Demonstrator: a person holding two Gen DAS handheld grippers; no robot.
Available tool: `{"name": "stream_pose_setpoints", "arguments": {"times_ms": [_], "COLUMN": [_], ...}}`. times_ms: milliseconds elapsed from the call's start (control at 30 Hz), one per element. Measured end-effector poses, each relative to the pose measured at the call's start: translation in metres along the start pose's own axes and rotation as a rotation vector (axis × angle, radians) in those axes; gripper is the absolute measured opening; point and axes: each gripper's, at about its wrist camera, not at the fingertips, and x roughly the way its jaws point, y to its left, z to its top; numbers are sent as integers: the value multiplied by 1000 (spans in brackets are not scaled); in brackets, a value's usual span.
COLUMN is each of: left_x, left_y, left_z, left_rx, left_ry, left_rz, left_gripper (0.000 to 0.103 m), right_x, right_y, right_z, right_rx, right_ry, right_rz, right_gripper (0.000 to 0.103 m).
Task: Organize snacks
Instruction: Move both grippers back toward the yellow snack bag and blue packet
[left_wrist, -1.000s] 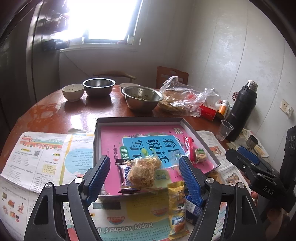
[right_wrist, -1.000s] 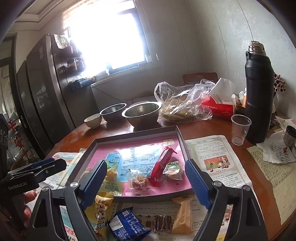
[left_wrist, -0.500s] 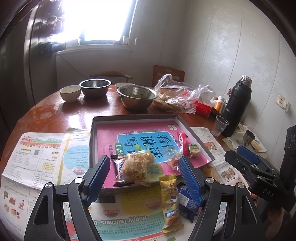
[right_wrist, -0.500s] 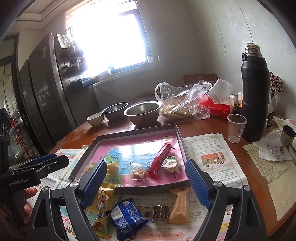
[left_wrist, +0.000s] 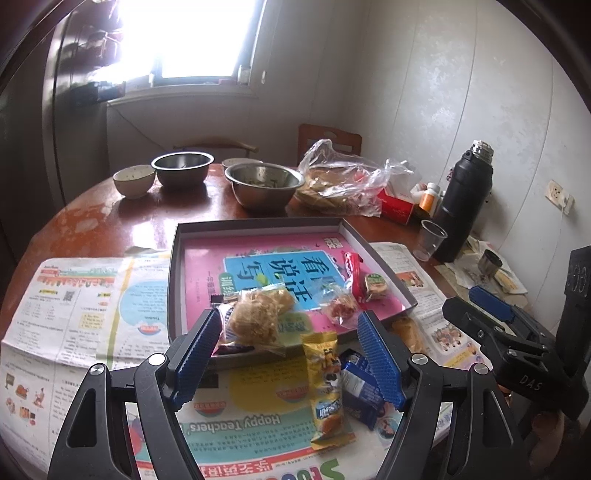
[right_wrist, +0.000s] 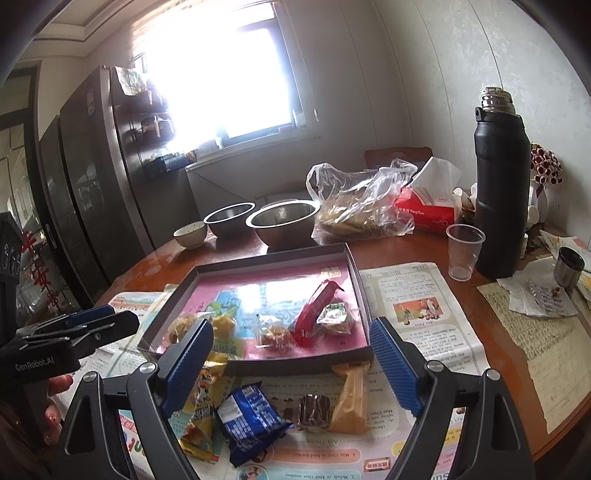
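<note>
A shallow grey box with a pink book cover inside holds a fried pastry pack, a small clear-wrapped cookie, a red bar and a green-labelled cake. On the newspaper in front lie a yellow pack, a blue pack, a small dark sweet and an orange-brown pack. My left gripper is open and empty above the box's near edge. My right gripper is open and empty above the loose snacks.
Behind the box stand two steel bowls, a ceramic bowl, a plastic bag of bread, a red tissue box, a black flask, a clear plastic cup and a small metal cup. Newspaper covers the near table.
Both grippers have drawn back toward the near table edge and risen slightly, so more of the loose snacks in front of the box shows. Both stay open and empty.
</note>
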Motion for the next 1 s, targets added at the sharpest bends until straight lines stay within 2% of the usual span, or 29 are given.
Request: {"name": "stream_pose_setpoints", "arguments": {"times_ms": [333,567,1000], "left_x": [1,14,46], "left_y": [4,0,-19], "left_z": [-6,-15,-36], "left_rx": [-15,-11,10], "left_ry": [30,83,185], "left_rz": [11,-8,-33], "left_gripper": [78,78,78], "right_x": [-1,-5,8], "right_y": [-13,-28,-55], "right_z": [-10,-9,-20], "right_rx": [13,41,104], "right_ry": [29,36,120], "right_rz": [-21,-60,-126], "right_gripper": [86,86,86]}}
